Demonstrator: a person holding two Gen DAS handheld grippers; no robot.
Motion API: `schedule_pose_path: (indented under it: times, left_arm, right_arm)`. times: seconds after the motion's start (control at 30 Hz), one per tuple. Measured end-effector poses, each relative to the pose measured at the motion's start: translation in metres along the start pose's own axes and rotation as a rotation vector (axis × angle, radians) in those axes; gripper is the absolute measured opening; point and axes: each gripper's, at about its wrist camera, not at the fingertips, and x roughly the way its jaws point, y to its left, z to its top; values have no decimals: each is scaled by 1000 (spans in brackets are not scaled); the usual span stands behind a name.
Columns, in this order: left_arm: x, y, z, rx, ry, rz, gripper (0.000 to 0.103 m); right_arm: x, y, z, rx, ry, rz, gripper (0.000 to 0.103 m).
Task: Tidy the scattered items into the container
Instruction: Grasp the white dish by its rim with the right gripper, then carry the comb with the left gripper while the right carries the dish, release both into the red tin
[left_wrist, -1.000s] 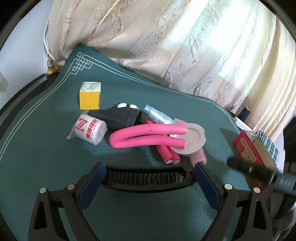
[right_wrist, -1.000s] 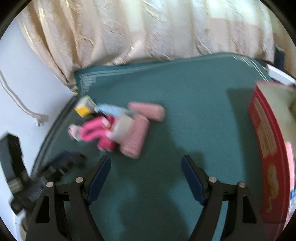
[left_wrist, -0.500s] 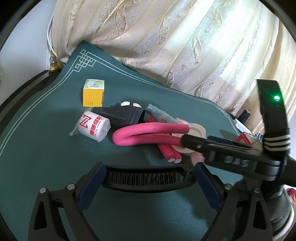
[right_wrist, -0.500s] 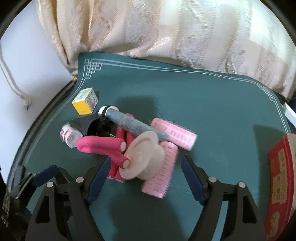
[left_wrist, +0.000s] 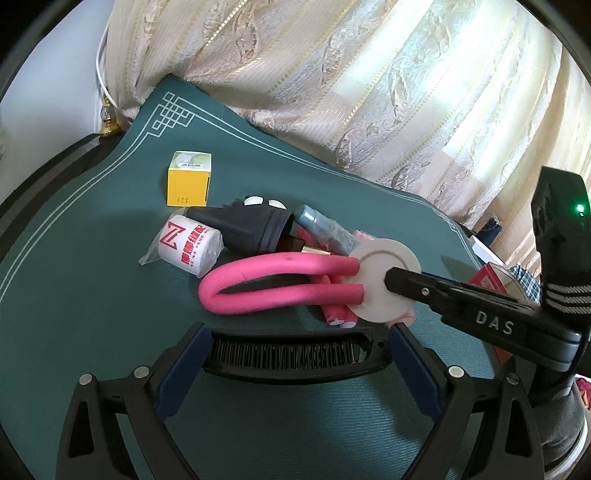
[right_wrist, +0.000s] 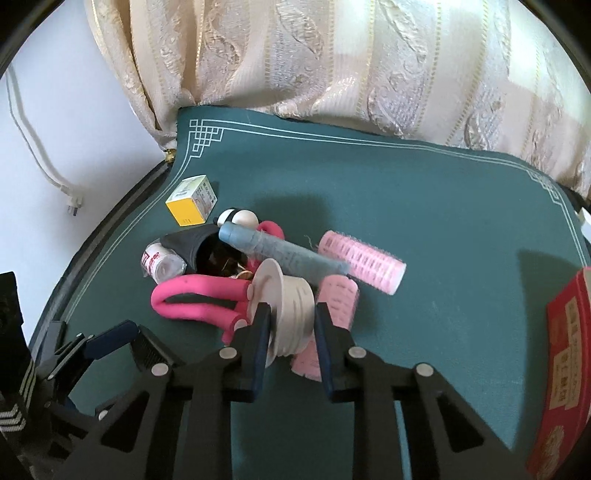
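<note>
Off-white plastic, flanged and ribbed like a small spool: this round plastic piece (right_wrist: 286, 302) lies at the near edge of the clutter on the green felt table mat (right_wrist: 424, 206), touching the bent pink foam curler (right_wrist: 195, 295) and the pink mesh hair rollers (right_wrist: 360, 260). The right gripper (right_wrist: 290, 319), spread wide and short of the pile a second ago, has now come in and pinches the piece between its pads (grip looks made; lift not begun). Judgement: next is carrying it to the red cardboard box (right_wrist: 565, 365) at right. The left gripper (left_wrist: 297, 345) holds a black hair comb (left_wrist: 291, 352) across its jaws, unchanged. Legible: "DAS" on the right gripper's arm; a red "Z" on the white wrapped roll (left_wrist: 188, 247); yellow carton (left_wrist: 189, 184) print unreadable.
</note>
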Motion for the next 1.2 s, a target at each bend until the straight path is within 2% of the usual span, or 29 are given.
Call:
schedule_pose_path:
  times: [0.27, 0.5, 0.77, 0.97, 1.2]
  left_arm:
    - [1, 0, 0, 4, 0, -2, 97]
    - [2, 0, -1, 4, 3, 0, 97]
    - [2, -5, -4, 31, 2, 26, 97]
    - [-1, -30, -14, 76, 16, -1, 97]
    - [-11, -81, -15, 152, 17, -54, 97]
  right_arm:
    - [-31, -10, -7, 57, -53, 6, 23]
    - [-49, -21, -21, 87, -62, -13, 23]
    - [-97, -40, -32, 141, -155, -41, 23]
    - [-136, -66, -48, 188, -223, -109, 23]
    - [-182, -114, -71, 272, -300, -203, 23]
